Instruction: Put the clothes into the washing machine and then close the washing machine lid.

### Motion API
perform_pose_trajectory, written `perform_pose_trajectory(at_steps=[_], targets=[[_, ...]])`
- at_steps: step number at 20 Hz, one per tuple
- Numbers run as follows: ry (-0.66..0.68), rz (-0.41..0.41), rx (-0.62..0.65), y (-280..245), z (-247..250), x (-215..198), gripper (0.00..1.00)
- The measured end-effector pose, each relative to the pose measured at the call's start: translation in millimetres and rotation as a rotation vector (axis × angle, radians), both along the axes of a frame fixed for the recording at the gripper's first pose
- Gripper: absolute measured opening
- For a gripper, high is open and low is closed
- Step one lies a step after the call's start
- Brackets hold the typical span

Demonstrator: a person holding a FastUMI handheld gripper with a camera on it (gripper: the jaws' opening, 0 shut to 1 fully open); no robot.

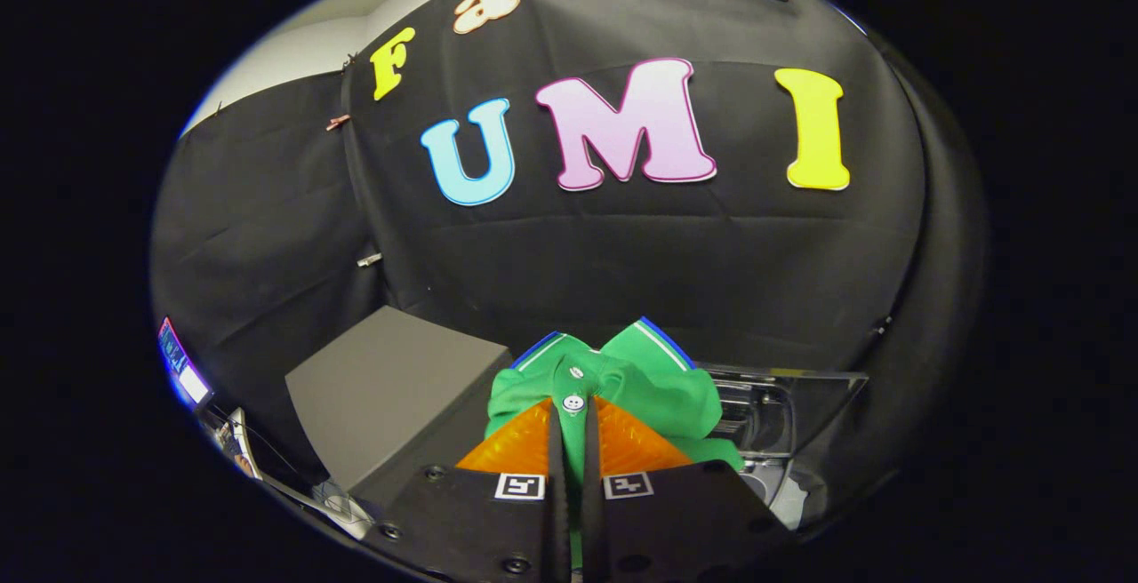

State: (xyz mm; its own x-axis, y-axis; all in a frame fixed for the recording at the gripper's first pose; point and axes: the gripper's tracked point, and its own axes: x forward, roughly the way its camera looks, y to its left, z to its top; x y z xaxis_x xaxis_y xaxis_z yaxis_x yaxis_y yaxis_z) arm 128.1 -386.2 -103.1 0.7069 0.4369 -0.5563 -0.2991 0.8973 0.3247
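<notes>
A green shirt (658, 379) with white-and-blue trimmed collar and white buttons hangs bunched between my fingers. My gripper (573, 427) is shut on the shirt, both fingers pressing a narrow fold of its placket. Beyond and to the right of the shirt I see the washing machine (765, 414), its clear lid (800, 380) raised and part of the pale drum opening showing below it. The shirt is held up in front of the machine and hides most of the opening.
A grey box (391, 387) stands just left of the fingers, beside the shirt. Further left, low down, a lit screen (182, 370) and some small items sit near the booth's black cloth wall (622, 272).
</notes>
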Motion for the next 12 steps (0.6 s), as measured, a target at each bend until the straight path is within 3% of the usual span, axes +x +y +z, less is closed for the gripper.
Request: perform_pose_trajectory(at_steps=[6,12], targets=[[0.038,0.002,-0.041,-12,-56,-3,0.1],[0.202,0.014,-0.091,2,-139,-44,0.1]])
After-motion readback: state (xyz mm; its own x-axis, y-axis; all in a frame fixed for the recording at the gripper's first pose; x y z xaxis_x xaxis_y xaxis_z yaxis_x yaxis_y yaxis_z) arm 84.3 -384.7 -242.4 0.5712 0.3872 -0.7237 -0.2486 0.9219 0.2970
